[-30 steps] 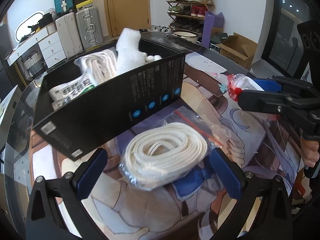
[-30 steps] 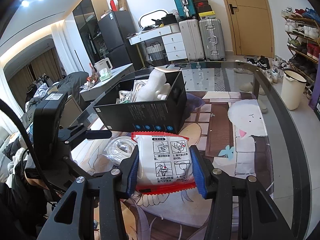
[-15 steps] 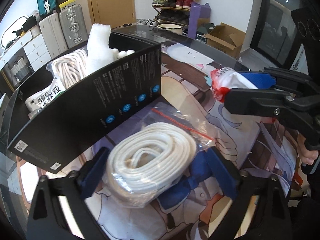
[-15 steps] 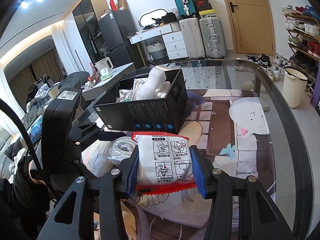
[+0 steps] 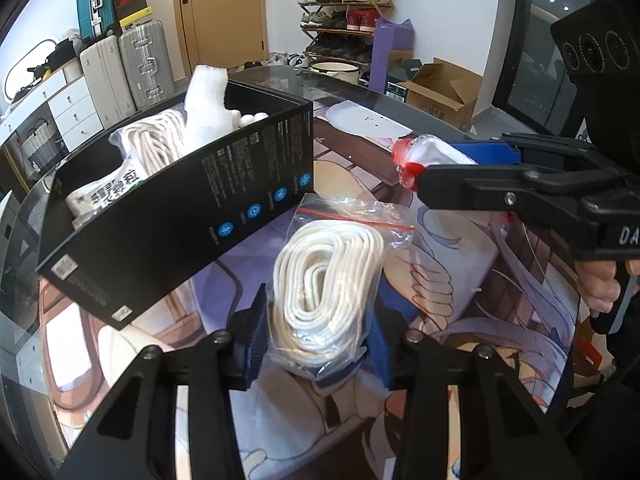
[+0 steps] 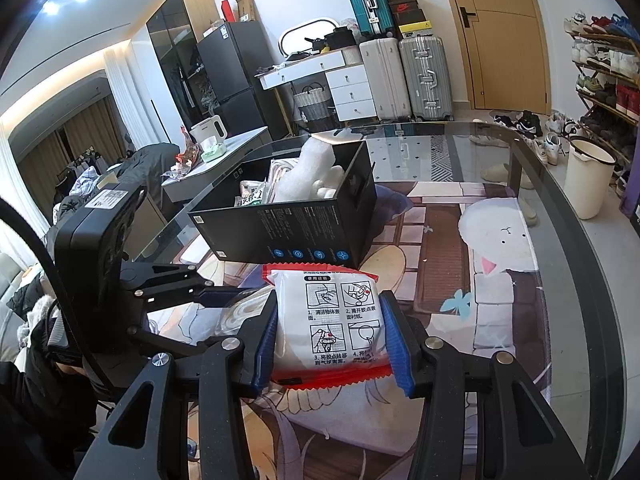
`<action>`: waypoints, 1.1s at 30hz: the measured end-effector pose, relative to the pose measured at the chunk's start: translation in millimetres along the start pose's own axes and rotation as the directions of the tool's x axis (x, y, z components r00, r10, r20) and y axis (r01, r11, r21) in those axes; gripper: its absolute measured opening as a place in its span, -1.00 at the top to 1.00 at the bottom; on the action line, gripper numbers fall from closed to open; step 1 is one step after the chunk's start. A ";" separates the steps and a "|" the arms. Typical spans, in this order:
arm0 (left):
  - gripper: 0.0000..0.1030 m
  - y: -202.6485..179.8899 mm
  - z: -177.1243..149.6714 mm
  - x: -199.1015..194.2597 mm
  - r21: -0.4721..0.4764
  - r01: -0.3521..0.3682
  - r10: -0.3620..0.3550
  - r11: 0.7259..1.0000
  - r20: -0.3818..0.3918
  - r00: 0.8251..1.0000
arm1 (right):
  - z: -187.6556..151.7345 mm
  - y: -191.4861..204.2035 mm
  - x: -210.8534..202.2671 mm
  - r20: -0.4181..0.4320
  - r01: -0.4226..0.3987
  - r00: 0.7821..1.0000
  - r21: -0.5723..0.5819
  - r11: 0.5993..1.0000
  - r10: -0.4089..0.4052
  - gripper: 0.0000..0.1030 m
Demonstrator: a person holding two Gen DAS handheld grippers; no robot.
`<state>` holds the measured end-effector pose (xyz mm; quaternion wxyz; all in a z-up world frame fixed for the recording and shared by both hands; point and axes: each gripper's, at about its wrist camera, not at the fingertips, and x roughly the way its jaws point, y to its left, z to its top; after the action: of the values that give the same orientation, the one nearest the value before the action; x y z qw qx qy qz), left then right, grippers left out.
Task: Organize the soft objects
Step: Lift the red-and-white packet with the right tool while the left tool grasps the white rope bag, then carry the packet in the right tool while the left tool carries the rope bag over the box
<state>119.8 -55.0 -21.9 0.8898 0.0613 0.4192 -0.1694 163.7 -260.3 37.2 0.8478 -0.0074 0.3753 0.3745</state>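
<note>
A clear zip bag of coiled white rope lies on the printed mat just in front of the black box. My left gripper is closing on it, and its blue pads press the bag's near end from both sides. The box holds a white foam piece, another rope bag and a printed white packet. My right gripper is shut on a white packet with red edges and holds it above the mat, to the right of the box. In the left wrist view this packet hangs at the right.
The printed mat covers a dark glass table whose rim curves along the right. A cardboard box, suitcases, a shoe rack and a cream bucket stand on the floor beyond it.
My left gripper's jaws have gone from wide apart to squeezing the rope bag, and the view swung slightly toward the box. The right gripper and its packet have stayed in place.
</note>
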 end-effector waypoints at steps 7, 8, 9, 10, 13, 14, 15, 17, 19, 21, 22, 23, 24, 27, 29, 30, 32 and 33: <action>0.20 7.4 -11.8 -18.9 -0.045 -0.006 0.009 0.999 0.048 0.999 | 0.7 7.7 -7.4 0.027 -0.011 1.000 -0.023 1.000 0.011 0.08; 0.19 9.0 -13.1 -21.3 -0.052 -0.008 0.011 0.999 0.058 0.998 | 0.9 8.7 -8.4 0.031 -0.012 0.999 -0.025 1.000 0.013 0.08; 0.20 11.0 -14.3 -25.6 -0.063 -0.008 0.013 0.998 0.071 0.997 | 1.1 10.3 -9.6 0.038 -0.013 0.999 -0.028 1.000 0.014 0.08; 0.20 12.6 -15.2 -28.6 -0.070 -0.009 0.015 0.998 0.080 0.997 | 1.6 12.1 -11.7 0.047 -0.015 0.999 -0.031 0.999 0.016 0.08; 0.19 17.2 -16.3 -39.1 -0.091 -0.023 0.034 0.996 0.112 0.993 | 3.1 17.2 -15.7 0.065 -0.018 0.998 -0.043 0.999 0.021 0.08; 0.20 19.0 -16.6 -42.6 -0.097 -0.027 0.039 0.995 0.121 0.992 | 3.7 18.7 -16.8 0.072 -0.019 0.997 -0.046 0.999 0.022 0.08; 0.19 20.8 -16.9 -47.5 -0.106 -0.032 0.046 0.994 0.134 0.990 | 4.6 20.6 -18.3 0.081 -0.023 0.996 -0.050 0.999 0.027 0.08; 0.19 22.8 -16.9 -53.4 -0.113 -0.041 0.058 0.993 0.151 0.987 | 6.3 23.7 -21.2 0.097 -0.028 0.995 -0.056 0.998 0.033 0.08; 0.19 25.7 -16.2 -61.2 -0.122 -0.051 0.072 0.991 0.171 0.983 | 8.4 26.7 -24.1 0.112 -0.032 0.993 -0.064 0.997 0.039 0.08; 0.19 29.9 -16.3 -67.6 -0.135 -0.062 0.087 0.989 0.188 0.978 | 9.6 29.2 -26.7 0.122 -0.035 0.992 -0.068 0.997 0.043 0.08; 0.19 31.0 -14.4 -70.0 -0.143 -0.066 0.093 0.988 0.196 0.976 | 11.4 30.8 -27.5 0.129 -0.034 0.991 -0.070 0.997 0.043 0.08; 0.19 33.2 -14.3 -72.5 -0.148 -0.068 0.098 0.987 0.203 0.974 | 12.1 31.9 -27.9 0.133 -0.035 0.990 -0.071 0.997 0.044 0.08; 0.19 36.6 -15.6 -76.5 -0.157 -0.073 0.106 0.985 0.213 0.971 | 13.4 32.4 -28.3 0.138 -0.035 0.989 -0.070 0.997 0.044 0.08; 0.19 39.9 -13.1 -81.0 -0.176 -0.089 0.128 0.980 0.225 0.966 | 18.7 36.4 -28.9 0.150 -0.037 0.987 -0.083 0.996 0.049 0.08; 0.19 41.6 -11.8 -83.8 -0.190 -0.099 0.142 0.977 0.231 0.963 | 23.2 39.1 -28.1 0.157 -0.044 0.986 -0.091 0.995 0.058 0.08; 0.19 43.4 -10.7 -85.3 -0.198 -0.103 0.148 0.975 0.232 0.961 | 24.5 39.4 -27.1 0.160 -0.047 0.985 -0.092 0.995 0.062 0.08; 0.19 47.4 -9.9 -86.9 -0.218 -0.106 0.158 0.970 0.238 0.958 | 28.6 40.8 -23.6 0.166 -0.060 0.983 -0.095 0.994 0.075 0.08; 0.19 50.0 -9.2 -87.5 -0.230 -0.103 0.160 0.968 0.241 0.957 | 30.4 40.7 -21.1 0.163 -0.063 0.984 -0.095 0.994 0.078 0.08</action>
<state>79.0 15.9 37.6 0.9474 -0.0299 0.3108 -0.0698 147.5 -235.4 83.5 0.8613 -0.0007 0.2863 0.4198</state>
